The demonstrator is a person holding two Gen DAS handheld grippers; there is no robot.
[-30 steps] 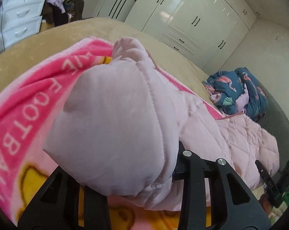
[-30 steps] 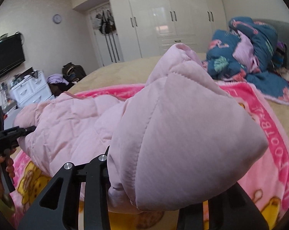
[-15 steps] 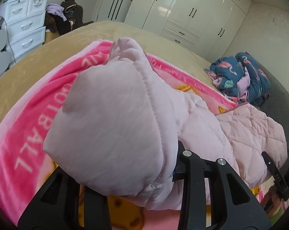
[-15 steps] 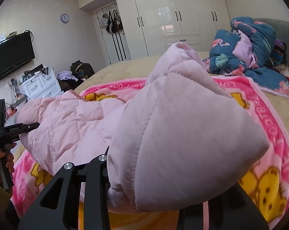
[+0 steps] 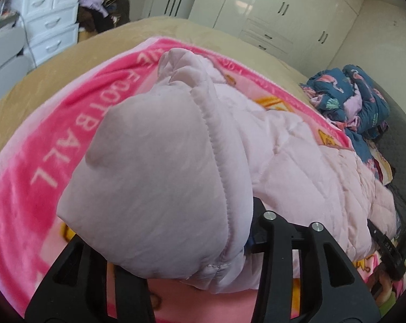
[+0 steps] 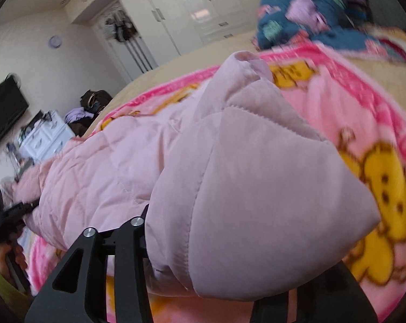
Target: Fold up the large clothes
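While the pale pink quilted jacket (image 5: 297, 161) lies stretched across the pink cartoon blanket (image 5: 41, 148) on the bed, I have one end of it bunched in my left gripper (image 5: 176, 258) and the other end in my right gripper (image 6: 216, 263). Both pairs of jaws are opening, each with a thick fold of padding between the fingers, which hides the pads, so I cannot tell whether they press it. A blue patterned bundle (image 5: 359, 99) sits well apart.

Pale pink quilted jacket (image 5: 297, 161), bunched, stretched lengthwise over pink blanket (image 5: 28, 161)
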